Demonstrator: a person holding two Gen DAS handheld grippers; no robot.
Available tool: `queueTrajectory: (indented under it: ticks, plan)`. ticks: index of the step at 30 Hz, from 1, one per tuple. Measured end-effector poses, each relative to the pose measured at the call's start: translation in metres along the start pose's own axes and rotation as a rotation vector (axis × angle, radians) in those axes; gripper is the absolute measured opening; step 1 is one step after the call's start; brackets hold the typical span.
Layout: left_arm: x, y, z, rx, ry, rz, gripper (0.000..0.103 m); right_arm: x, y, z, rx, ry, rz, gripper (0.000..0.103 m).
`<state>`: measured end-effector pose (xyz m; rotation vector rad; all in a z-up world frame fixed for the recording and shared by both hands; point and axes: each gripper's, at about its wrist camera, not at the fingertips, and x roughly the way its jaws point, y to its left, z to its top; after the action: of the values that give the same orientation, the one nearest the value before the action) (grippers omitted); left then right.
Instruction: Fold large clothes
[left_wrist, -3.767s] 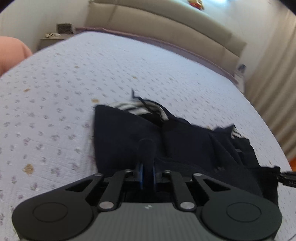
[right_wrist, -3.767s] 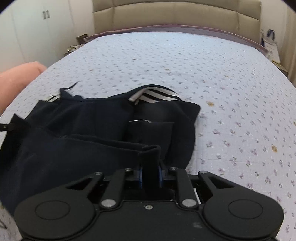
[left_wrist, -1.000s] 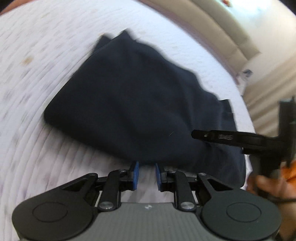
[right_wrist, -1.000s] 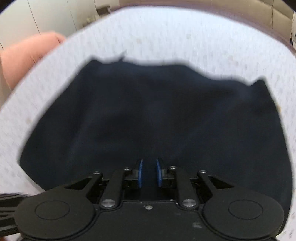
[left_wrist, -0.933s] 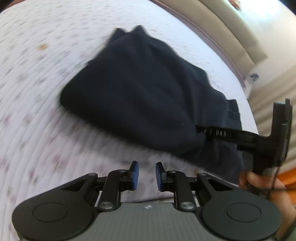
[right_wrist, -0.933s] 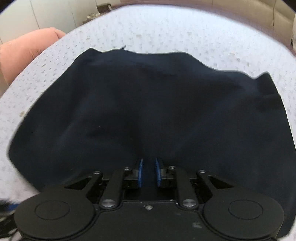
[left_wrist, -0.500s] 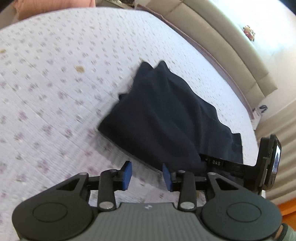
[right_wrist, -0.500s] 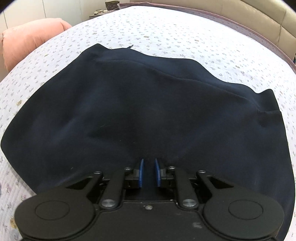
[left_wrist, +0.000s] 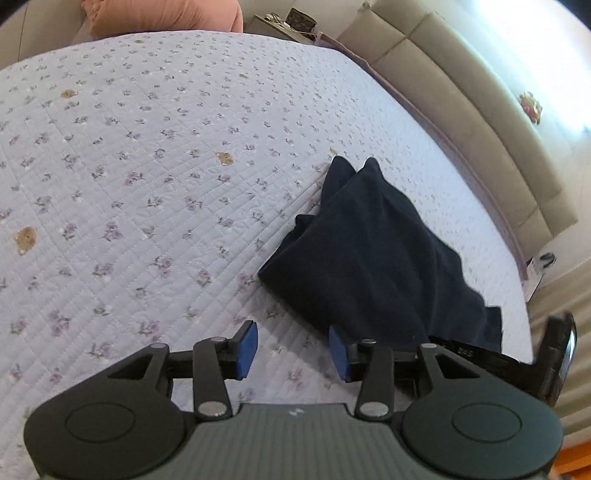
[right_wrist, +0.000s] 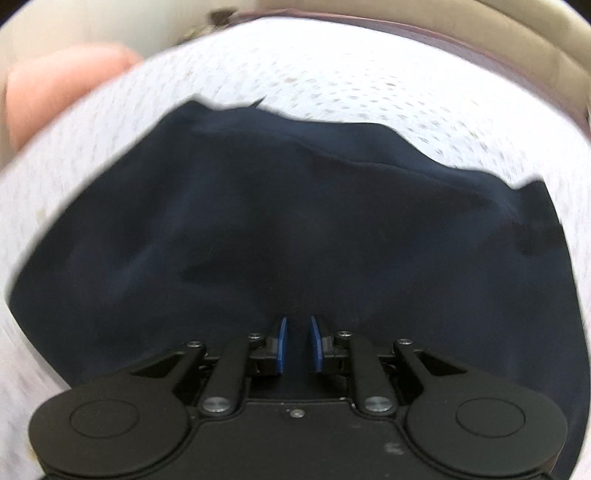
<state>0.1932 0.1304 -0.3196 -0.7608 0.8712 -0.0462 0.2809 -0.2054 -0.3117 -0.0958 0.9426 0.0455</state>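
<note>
- Your left hand-held gripper (left_wrist: 291, 350) sat at the bottom centre of its view with its jaws opening; nothing lay between the blue pads (left_wrist: 246, 349), only the quilted bedspread (left_wrist: 147, 166) beneath.
- Just beyond its right pad, the folded navy garment (left_wrist: 373, 258) lay on the bed, running from lower right toward the frame's centre.
- Your right hand-held gripper (right_wrist: 297, 345) showed at the lower middle of its own blurred view, its pads a narrow gap apart with dark cloth between them; I cannot tell whether they pinched it.
- The garment filled the middle of that frame.
- A pink pillow (right_wrist: 55, 92) sat at upper left, and a beige headboard (left_wrist: 461, 110) ran along the left view's upper right.
</note>
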Motion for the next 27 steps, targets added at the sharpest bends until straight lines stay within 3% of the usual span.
queueTrajectory:
  ticks: [2, 3, 5, 10, 15, 18, 21, 27]
  plan:
    - [0.005, -0.002, 0.002, -0.012, -0.011, -0.018, 0.057, -0.016, -0.008, -0.005, 0.065, -0.048, 0.038, 0.02]
    - [0.009, -0.003, 0.002, -0.019, -0.011, -0.02, 0.065, -0.022, -0.009, -0.009, 0.066, -0.065, 0.028, 0.02]
    - [0.015, -0.006, 0.003, -0.033, -0.009, -0.028, 0.07, -0.029, -0.009, -0.016, 0.065, -0.081, 0.013, 0.022]
    - [0.039, -0.003, 0.009, -0.114, 0.021, -0.081, 0.072, -0.039, -0.007, -0.019, 0.061, -0.098, -0.003, 0.023]
    - [0.072, 0.012, 0.012, -0.227, 0.044, -0.133, 0.072, -0.055, -0.004, -0.011, 0.053, -0.185, 0.007, 0.023]
    - [0.09, 0.015, 0.011, -0.257, 0.021, -0.167, 0.073, -0.04, -0.003, -0.01, 0.049, -0.144, -0.057, 0.023]
    - [0.104, 0.008, 0.012, -0.243, -0.012, -0.194, 0.075, -0.009, -0.009, -0.018, 0.072, -0.021, -0.058, 0.023]
    - [0.117, -0.017, 0.021, -0.183, -0.096, -0.157, 0.079, -0.016, -0.01, -0.014, 0.08, -0.038, -0.07, 0.023]
